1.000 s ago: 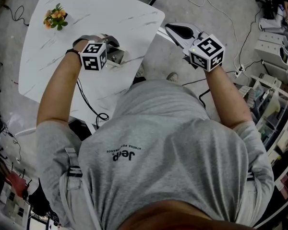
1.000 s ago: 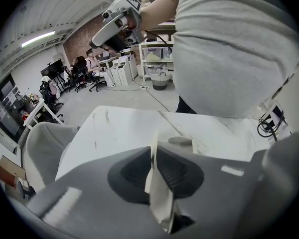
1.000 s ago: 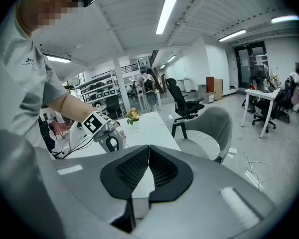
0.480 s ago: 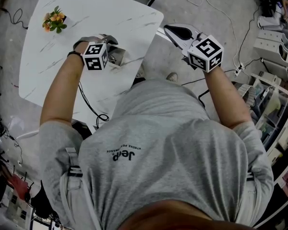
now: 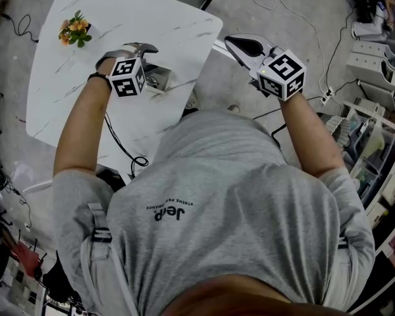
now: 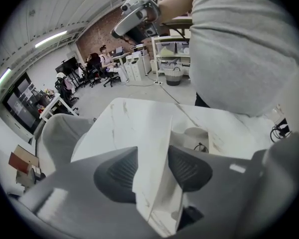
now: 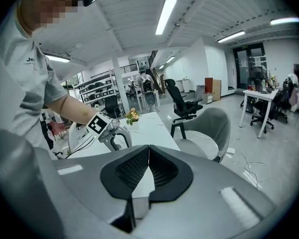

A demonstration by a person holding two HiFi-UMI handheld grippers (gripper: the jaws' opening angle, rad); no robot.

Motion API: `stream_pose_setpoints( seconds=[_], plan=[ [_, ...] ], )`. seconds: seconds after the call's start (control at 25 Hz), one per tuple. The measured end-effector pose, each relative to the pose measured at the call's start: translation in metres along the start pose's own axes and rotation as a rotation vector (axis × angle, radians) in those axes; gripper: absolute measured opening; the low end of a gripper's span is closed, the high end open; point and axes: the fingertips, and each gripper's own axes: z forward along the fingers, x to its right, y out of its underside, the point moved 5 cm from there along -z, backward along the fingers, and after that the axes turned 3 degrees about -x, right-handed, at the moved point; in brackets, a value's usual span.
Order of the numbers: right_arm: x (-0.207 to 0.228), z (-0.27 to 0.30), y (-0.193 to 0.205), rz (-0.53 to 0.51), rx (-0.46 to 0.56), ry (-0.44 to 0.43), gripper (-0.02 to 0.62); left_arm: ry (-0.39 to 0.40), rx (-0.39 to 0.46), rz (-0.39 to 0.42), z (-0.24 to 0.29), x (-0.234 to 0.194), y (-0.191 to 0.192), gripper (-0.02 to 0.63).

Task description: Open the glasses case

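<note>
the left gripper (image 6: 153, 169) hangs over the white marble-pattern table (image 5: 151, 18), its jaws opening with the raised flap of the white marble-pattern folding glasses case (image 6: 157, 126) between the pads. the right gripper (image 7: 148, 164), jaws closed and empty, is held off the table's edge. a small pot of orange flowers (image 5: 75, 27) stands well apart from the case; a black cable (image 5: 122, 147) trails across the table.

Glasses case (image 5: 161, 79) partly hidden in head view, interior too small to tell
</note>
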Motion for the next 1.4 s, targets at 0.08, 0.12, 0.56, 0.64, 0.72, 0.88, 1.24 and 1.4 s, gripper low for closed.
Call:
stream_pose_setpoints(
  seconds=[0.08,0.12,0.56,0.64,0.72,0.88,1.24,1.4],
  plan=[
    [0.001,-0.003,0.0,0.0,0.002,0.005,0.005,-0.001,0.002,-0.004,-0.007,0.002,0.001,0.241],
    [0.001,-0.004,0.001,0.001,0.004,0.007,0.005,-0.007,0.004,-0.009,-0.012,0.003,0.002,0.241],
    [0.006,-0.037,0.003,0.019,0.053,0.044,0.005,-0.149,0.264,-0.163,-0.084,-0.012,-0.069,0.239],
    [0.005,-0.047,0.003,0.022,0.067,0.05,0.005,-0.16,0.322,-0.178,-0.094,-0.012,-0.093,0.232],
    [0.004,-0.061,0.002,0.017,0.08,0.053,0.005,-0.169,0.373,-0.193,-0.103,-0.012,-0.119,0.221],
    [0.009,-0.104,-0.004,-0.004,0.132,0.09,0.005,-0.182,0.468,-0.168,-0.118,-0.016,-0.175,0.202],
    [0.018,-0.248,-0.001,-0.019,0.275,0.208,0.005,-0.158,0.762,-0.197,-0.152,-0.008,-0.328,0.145],
    [0.021,-0.32,0.012,-0.021,0.343,0.269,0.005,-0.126,0.861,-0.251,-0.162,0.003,-0.395,0.123]
  ],
)
